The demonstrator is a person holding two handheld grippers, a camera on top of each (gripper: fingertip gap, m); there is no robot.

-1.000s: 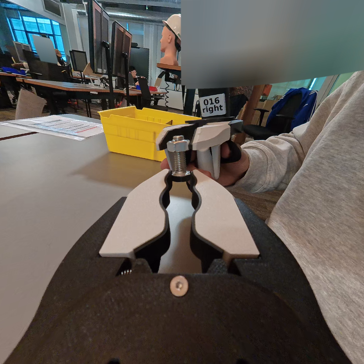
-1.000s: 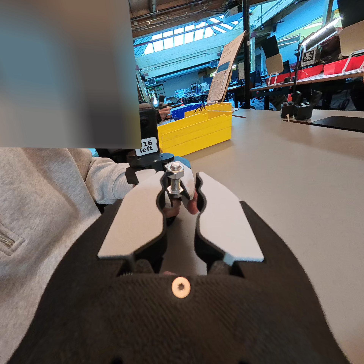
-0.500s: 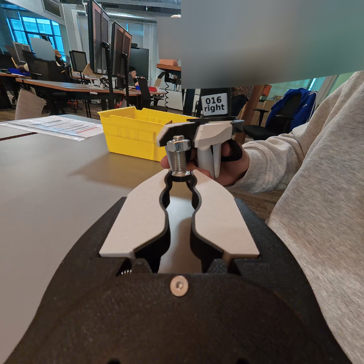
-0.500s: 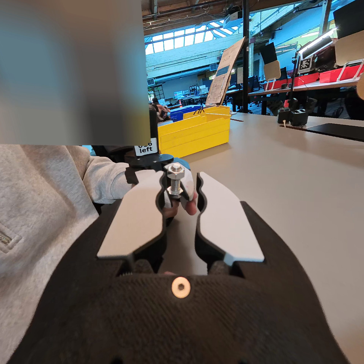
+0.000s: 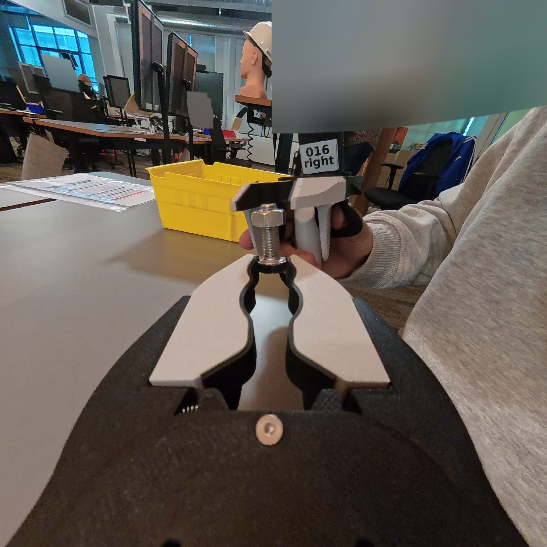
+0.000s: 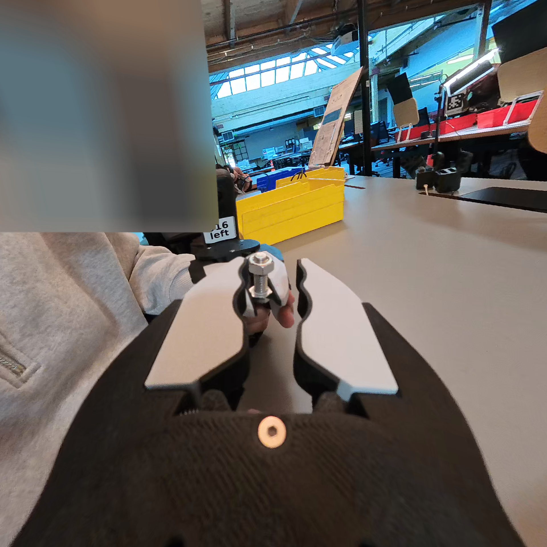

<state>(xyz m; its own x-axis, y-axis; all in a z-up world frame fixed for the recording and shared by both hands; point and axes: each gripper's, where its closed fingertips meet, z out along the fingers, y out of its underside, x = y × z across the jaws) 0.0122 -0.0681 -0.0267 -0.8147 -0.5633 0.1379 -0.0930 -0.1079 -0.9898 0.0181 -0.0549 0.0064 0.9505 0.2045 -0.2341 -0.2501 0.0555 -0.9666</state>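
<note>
My left gripper (image 5: 270, 263) is shut on the lower end of a steel bolt (image 5: 268, 236) and holds it upright above the grey table (image 5: 74, 281). A hex nut (image 5: 267, 217) sits at the bolt's top. My right gripper (image 6: 270, 266) is open. Its fingers (image 5: 313, 192) lie at the nut's height, one on each side of the nut (image 6: 260, 263). The nut is close to the left finger and clear of the right one. The right wrist view shows the bolt (image 6: 260, 281) rising from the left gripper (image 6: 260, 299), held by a hand in a grey sleeve.
A yellow bin (image 5: 192, 201) stands on the table behind the grippers and also shows in the right wrist view (image 6: 290, 210). A printed sheet (image 5: 88, 188) lies at the far left. Black devices (image 6: 441, 180) and a black mat (image 6: 503, 196) lie far right. The person's grey torso is close by. Both grippers' tips are close together, under 4 cm apart.
My right gripper has levelled out a little and turned slightly beside the nut, still open. My left gripper and the bolt have stayed in place.
</note>
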